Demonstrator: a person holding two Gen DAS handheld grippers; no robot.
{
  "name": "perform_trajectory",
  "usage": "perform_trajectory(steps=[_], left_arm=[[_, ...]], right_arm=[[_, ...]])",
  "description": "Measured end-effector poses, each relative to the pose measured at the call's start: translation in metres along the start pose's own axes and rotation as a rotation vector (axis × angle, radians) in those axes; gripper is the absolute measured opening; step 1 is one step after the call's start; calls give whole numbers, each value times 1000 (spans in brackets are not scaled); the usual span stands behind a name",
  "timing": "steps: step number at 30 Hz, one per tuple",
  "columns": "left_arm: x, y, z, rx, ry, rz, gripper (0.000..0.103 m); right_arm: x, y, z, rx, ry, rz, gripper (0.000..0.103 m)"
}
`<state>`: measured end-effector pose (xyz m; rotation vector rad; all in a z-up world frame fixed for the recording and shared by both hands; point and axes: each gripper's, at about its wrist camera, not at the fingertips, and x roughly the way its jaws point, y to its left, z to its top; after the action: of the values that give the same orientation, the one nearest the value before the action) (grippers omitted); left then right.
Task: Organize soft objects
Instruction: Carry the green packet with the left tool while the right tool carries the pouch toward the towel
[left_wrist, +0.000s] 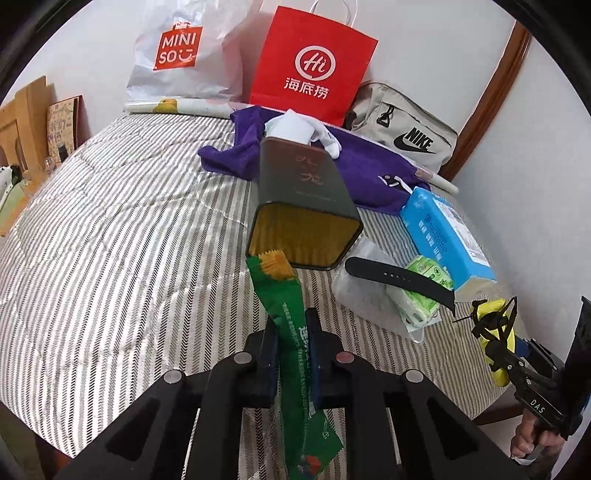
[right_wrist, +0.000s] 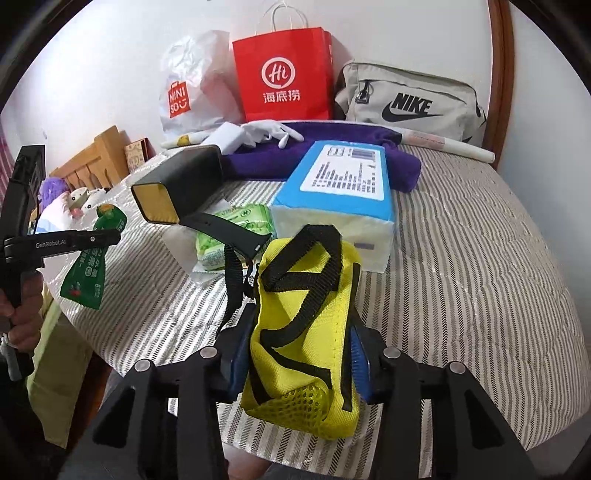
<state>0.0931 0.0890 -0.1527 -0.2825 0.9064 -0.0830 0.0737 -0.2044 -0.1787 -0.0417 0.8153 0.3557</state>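
Left gripper clamped on green sachet, raised above striped bed, near dark tin; right gripper clamped on yellow pouch, near blue tissue pack.

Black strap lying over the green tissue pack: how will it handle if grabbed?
The black perforated rubber strap probably flexes: it curves over the green tissue pack. Likely light. Smooth surface may slip, and lifting it could nudge the pack.

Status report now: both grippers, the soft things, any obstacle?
Left gripper shut on green sachet. Right gripper shut on yellow pouch. Dark tin lies ahead.
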Motion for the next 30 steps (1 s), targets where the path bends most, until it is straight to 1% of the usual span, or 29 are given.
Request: perform_trajectory(steps=[6, 13, 22, 30], left_arm=[[-14, -3, 5, 8, -23, -10, 12], [-27, -9, 17, 10, -45, -36, 12], [-33, -15, 45, 19, -75, -47, 12], [-30, -12, 72, 22, -88, -44, 12]], right_arm=[[-13, -1, 3, 3, -22, 9, 42], [-32, -5, 17, 5, -67, 15, 42], [-41, -12, 48, 2, -114, 18, 41], [-31, -19, 83, 6, -140, 15, 42]])
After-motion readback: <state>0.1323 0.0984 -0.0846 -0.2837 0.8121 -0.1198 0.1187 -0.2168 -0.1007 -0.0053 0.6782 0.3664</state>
